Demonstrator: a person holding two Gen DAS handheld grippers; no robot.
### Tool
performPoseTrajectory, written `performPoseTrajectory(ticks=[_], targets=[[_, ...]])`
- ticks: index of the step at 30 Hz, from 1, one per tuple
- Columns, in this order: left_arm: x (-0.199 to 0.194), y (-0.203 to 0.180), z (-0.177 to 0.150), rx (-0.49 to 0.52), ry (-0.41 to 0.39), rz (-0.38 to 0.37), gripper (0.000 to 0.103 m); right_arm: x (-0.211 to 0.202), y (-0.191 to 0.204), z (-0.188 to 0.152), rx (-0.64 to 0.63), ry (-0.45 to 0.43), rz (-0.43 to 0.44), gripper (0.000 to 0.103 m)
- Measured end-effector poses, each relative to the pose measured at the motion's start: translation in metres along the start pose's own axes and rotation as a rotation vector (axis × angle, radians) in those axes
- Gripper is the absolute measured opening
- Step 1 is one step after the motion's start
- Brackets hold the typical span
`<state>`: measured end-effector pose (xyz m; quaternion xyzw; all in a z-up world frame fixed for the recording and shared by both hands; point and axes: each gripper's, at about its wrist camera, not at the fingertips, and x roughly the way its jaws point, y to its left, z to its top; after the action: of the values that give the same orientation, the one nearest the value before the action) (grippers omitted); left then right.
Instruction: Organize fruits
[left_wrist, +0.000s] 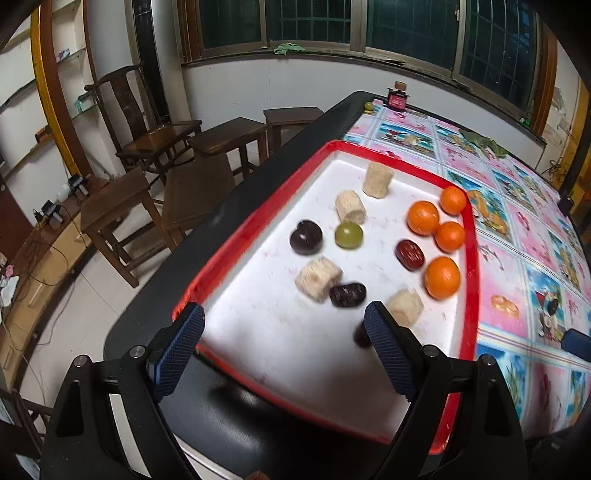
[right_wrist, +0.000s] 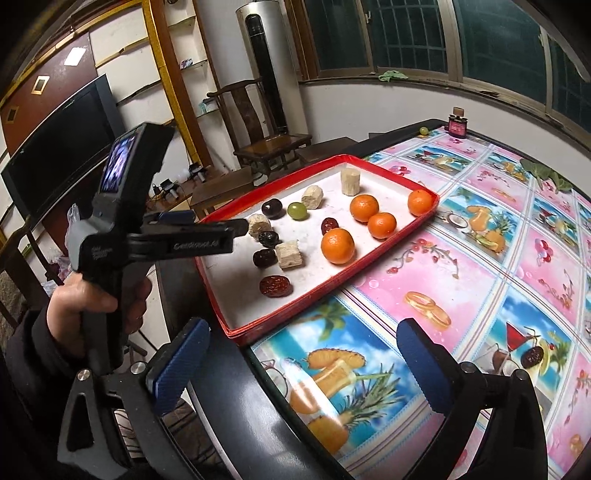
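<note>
A red-rimmed white tray (left_wrist: 470, 266) (right_wrist: 325, 284) lies on the table. It holds several oranges (left_wrist: 442, 277) (right_wrist: 337, 240), dark red dates (left_wrist: 409, 254) (right_wrist: 274, 285), a green grape (left_wrist: 348, 235) (right_wrist: 297, 210), a dark plum (left_wrist: 306, 236) (right_wrist: 272, 208) and pale cane pieces (left_wrist: 317, 279) (right_wrist: 289, 254). My left gripper (left_wrist: 284, 314) (right_wrist: 240, 227) hangs open over the tray's near left part, nothing between its pads; one date (left_wrist: 361, 334) is half hidden behind its right finger. My right gripper (right_wrist: 303, 328) is open and empty above the tablecloth, in front of the tray's near corner.
The flowered tablecloth (right_wrist: 480, 280) spreads right of the tray. A small jar (left_wrist: 398, 96) and a green ball (left_wrist: 368, 106) sit at the table's far edge. Wooden stools (left_wrist: 114, 206) and a chair (left_wrist: 147, 129) stand left of the table. A hand (right_wrist: 92, 295) holds the left gripper.
</note>
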<state>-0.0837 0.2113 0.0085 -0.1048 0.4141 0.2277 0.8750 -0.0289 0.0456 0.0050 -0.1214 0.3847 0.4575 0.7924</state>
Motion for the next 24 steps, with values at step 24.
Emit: performPoseTrajectory(ticks=[24], targets=[[-0.025,-0.006,-0.019,0.001,-0.034,0.074,0.089,-0.018,0.007,-0.012,-0.003,-0.037,0.014,0.102]])
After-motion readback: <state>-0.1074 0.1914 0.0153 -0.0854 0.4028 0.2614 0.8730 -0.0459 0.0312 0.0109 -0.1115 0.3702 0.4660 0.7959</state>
